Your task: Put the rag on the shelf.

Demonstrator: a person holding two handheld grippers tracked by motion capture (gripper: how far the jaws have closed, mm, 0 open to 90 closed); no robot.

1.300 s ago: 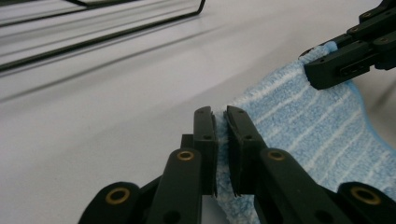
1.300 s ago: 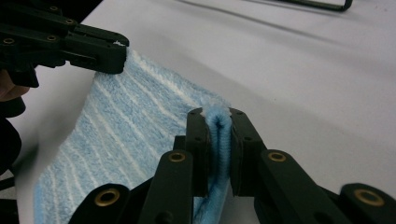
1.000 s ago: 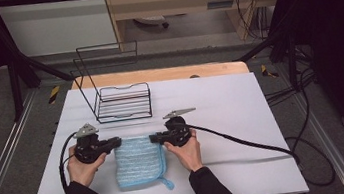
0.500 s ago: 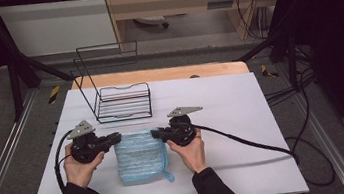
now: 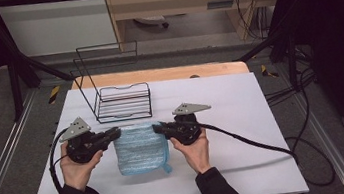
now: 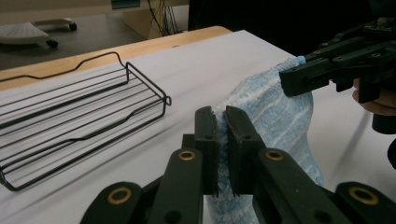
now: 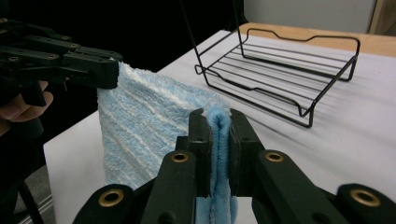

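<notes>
- Tools: left tool [image 5: 115, 132] and right tool [image 5: 160, 128] are each closed on a top corner of the light blue striped terry cloth [image 5: 140, 149].
- Black wire rack [image 5: 124, 102] stands just beyond both tools on the white worktop [image 5: 242, 113].

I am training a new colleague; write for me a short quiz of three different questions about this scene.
1. True or false: the blue towel lies completely flat on the table.
2. What does the left hand-held gripper grip? A) wire rack B) towel C) cable
3. Fill in: the wire rack stands ___ the towel, as the high view shows it.

Key:
1. False; the left and the right hand-held gripper each pinch a top corner and raise it.
2. B
3. behind (farther from the person)
</notes>
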